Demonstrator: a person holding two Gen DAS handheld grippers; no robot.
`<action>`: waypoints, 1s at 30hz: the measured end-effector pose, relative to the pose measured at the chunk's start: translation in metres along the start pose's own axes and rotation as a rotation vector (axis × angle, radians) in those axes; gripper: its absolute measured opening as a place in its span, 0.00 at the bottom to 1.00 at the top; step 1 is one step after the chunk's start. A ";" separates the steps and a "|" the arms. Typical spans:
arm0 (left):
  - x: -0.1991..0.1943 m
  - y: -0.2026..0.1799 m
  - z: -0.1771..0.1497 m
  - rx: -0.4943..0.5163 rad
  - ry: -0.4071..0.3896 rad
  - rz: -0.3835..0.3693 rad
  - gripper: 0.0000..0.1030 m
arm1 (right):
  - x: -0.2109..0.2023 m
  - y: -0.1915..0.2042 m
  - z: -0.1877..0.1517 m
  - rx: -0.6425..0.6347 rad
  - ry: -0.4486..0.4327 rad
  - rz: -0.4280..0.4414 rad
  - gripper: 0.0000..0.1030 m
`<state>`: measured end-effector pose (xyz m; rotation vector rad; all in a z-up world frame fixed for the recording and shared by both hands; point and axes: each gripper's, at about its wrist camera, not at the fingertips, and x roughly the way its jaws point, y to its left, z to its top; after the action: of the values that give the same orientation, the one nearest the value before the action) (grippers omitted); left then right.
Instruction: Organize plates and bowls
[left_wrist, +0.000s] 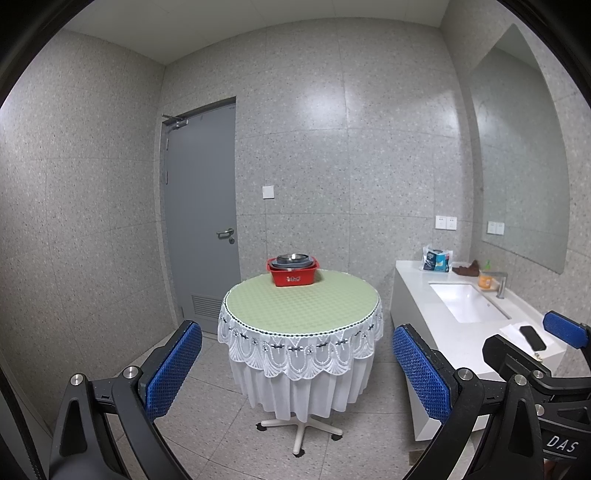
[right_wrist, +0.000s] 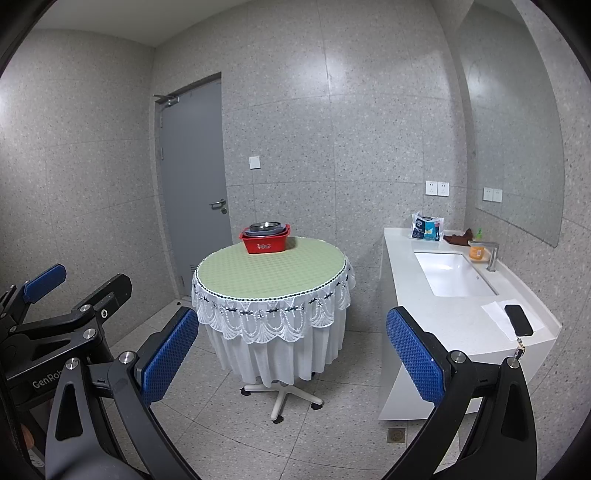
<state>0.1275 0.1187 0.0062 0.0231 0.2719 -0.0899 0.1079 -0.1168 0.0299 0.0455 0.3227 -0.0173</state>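
Note:
A red basin (left_wrist: 293, 275) stands at the far edge of a round table (left_wrist: 303, 302) with a green top and white lace cloth. Stacked metal bowls and plates (left_wrist: 293, 259) sit inside it. The basin (right_wrist: 266, 242), the stack (right_wrist: 266, 227) and the table (right_wrist: 271, 273) also show in the right wrist view. My left gripper (left_wrist: 297, 363) is open and empty, well short of the table. My right gripper (right_wrist: 288, 349) is open and empty, also well back. Each gripper shows at the edge of the other's view.
A white counter (left_wrist: 424, 310) with a sink (left_wrist: 467, 301) runs along the right wall. A phone (right_wrist: 518, 319) on paper, a tissue pack (right_wrist: 426, 228), an orange bottle (right_wrist: 477, 251) and a brown cloth lie on it. A grey door (left_wrist: 203, 206) is behind the table. A floor drain (right_wrist: 396, 435) is near the counter.

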 end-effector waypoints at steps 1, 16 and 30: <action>0.000 0.000 0.000 0.000 0.000 -0.001 0.99 | 0.000 0.000 0.000 0.000 0.000 0.000 1.00; 0.000 0.002 -0.001 0.004 -0.001 -0.001 0.99 | 0.001 0.000 0.001 0.002 0.002 0.003 1.00; 0.001 0.002 -0.001 0.010 0.002 0.004 0.99 | 0.003 -0.004 0.001 0.008 0.009 0.009 1.00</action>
<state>0.1288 0.1203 0.0053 0.0339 0.2733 -0.0877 0.1110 -0.1211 0.0299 0.0553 0.3312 -0.0095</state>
